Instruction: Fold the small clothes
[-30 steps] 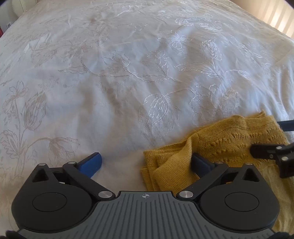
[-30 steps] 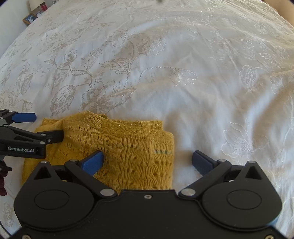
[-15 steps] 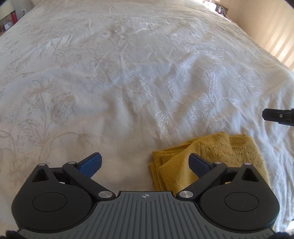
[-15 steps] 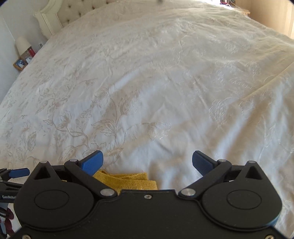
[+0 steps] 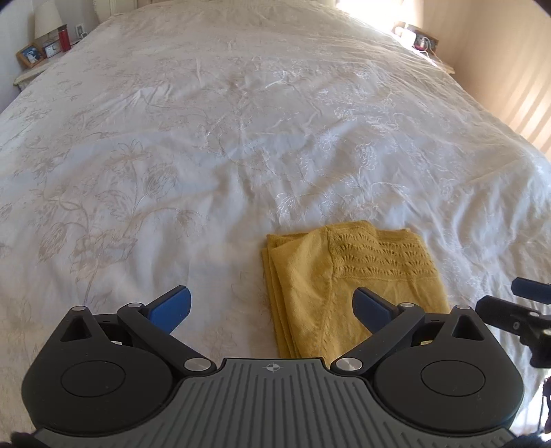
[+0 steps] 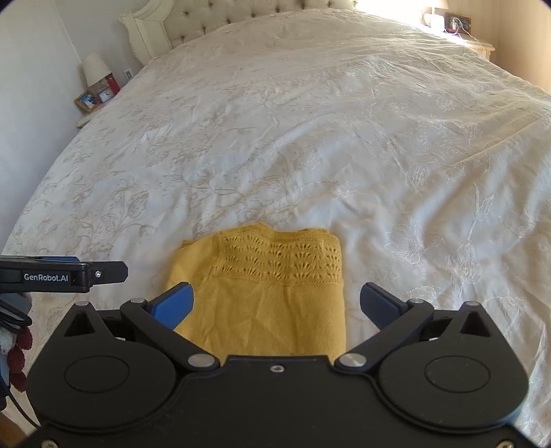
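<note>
Both your grippers pulled back from bedspread since half second ago. Left gripper jaws wide apart, empty, over bare cover beside folded mustard knit (lace band at far end). Right gripper likewise spread, empty, above knit, not touching.

I've got a mustard-yellow knit just ahead of my left gripper, plain weave nearest me and a band of openwork eyelet rows on its far part. Under it, a white bedspread with pale beige embroidered flowers and stems. My fingertips are blue on black arms. Far off to the left, a red bottle and a wood-framed picture. The headboard is cream, tufted.
</note>
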Tool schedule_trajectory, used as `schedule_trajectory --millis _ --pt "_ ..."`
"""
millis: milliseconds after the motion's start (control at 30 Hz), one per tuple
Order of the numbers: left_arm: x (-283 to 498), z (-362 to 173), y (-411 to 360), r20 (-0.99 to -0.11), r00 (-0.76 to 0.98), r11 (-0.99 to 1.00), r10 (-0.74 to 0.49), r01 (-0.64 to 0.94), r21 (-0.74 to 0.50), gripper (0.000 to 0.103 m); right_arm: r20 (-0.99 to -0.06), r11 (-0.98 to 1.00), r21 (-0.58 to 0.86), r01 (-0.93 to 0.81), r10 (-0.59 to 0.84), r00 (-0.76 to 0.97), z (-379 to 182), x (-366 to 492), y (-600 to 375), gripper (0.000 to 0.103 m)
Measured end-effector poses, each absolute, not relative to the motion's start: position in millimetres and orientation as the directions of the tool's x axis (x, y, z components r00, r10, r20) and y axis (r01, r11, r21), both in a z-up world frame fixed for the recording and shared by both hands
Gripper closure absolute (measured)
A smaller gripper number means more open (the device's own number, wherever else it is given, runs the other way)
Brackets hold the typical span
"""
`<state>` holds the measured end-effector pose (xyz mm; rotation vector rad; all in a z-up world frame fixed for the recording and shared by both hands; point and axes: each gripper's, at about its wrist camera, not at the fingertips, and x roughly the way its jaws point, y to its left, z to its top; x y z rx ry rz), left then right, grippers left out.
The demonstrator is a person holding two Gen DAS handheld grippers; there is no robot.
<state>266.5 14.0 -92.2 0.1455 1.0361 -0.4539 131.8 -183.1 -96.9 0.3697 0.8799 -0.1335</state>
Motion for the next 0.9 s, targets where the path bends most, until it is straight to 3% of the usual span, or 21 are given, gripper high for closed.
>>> schedule_trajectory --millis 333,567,733,900 --pt "192 -61 3 -0.845 0.519 0.965 -0.124 0.262 0.019 0.004 -0.751 0.963 0.181 0.202 0.003 0.660 -68 79 -182 0.001" --pt "149 -40 -9 -0.815 0.570 0.977 -0.104 0.211 0.023 0.004 -0.763 0.956 0.124 0.264 -0.079 0.642 -53 49 -194 0.001" --pt "117 -31 -30 -0.773 0.635 0.967 -0.010 0.204 0.155 0.004 -0.763 0.955 0.120 0.270 -0.086 0.640 -46 34 -200 0.001" --pt "97 -28 -37 -0.793 0.607 0.967 -0.058 0.231 0.106 0.004 -0.760 0.953 0.178 0.245 -0.025 0.650 -41 21 -203 0.001"
